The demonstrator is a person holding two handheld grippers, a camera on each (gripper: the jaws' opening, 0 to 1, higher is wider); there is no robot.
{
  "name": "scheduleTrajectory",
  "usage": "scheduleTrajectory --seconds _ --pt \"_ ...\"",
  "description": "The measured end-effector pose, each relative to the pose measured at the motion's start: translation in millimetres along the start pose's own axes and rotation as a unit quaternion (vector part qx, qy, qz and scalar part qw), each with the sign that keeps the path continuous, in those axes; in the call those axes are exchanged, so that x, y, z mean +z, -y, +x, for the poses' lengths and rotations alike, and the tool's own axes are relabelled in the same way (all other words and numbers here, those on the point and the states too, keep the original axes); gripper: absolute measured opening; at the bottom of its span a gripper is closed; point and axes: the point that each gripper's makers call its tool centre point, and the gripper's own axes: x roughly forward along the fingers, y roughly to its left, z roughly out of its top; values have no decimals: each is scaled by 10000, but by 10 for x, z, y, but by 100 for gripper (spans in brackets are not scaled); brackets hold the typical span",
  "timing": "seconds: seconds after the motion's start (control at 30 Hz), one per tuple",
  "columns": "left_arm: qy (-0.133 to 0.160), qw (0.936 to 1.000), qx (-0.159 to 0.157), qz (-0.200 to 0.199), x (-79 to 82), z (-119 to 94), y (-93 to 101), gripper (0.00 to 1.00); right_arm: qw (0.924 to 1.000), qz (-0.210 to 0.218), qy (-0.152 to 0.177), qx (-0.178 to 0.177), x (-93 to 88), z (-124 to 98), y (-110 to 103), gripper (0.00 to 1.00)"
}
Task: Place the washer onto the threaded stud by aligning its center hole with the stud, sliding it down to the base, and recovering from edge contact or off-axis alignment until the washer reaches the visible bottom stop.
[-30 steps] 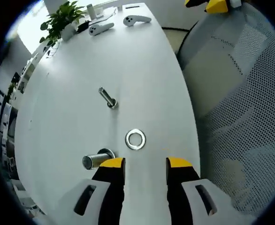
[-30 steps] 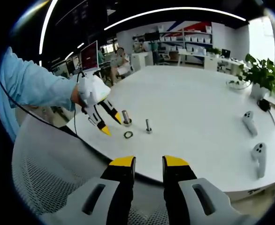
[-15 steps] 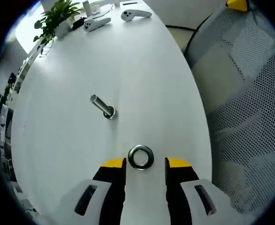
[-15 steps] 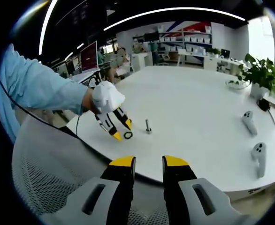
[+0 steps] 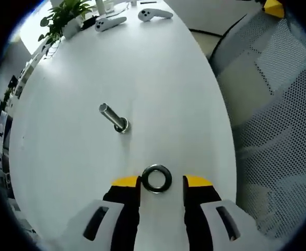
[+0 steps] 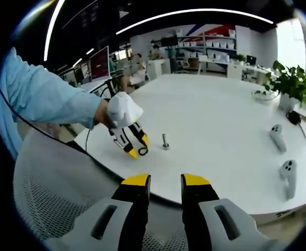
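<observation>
Between spread yellow-tipped left gripper (image 5: pixel 162 181) jaws, flat on white table (image 5: pixel 158 78): silver steel ring washer (image 5: pixel 156 178), not clamped yet. Likely light, rigid, slick; pinch opposite outer edges. Steel threaded stud (image 5: pixel 113 117) nearby. Right gripper (image 6: pixel 166 180) parted, holding nothing.

The washer (image 5: pixel 156 179) lies flat on the worktop (image 5: pixel 158 78) between the left gripper's (image 5: pixel 157 181) fingers (image 5: pixel 126 182) — the stud (image 5: pixel 114 117) stands at 11 o'clock, well apart.

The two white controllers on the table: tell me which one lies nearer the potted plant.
In the left gripper view, the controller on the left lies nearer the potted plant; the other controller sits farther right.
</observation>
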Motion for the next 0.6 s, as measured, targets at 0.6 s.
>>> scheduleTrajectory --seconds 0.6 --pt "208 9991 176 -333 3 -17 1 19 10000 -2 42 21 9 0 -9 25"
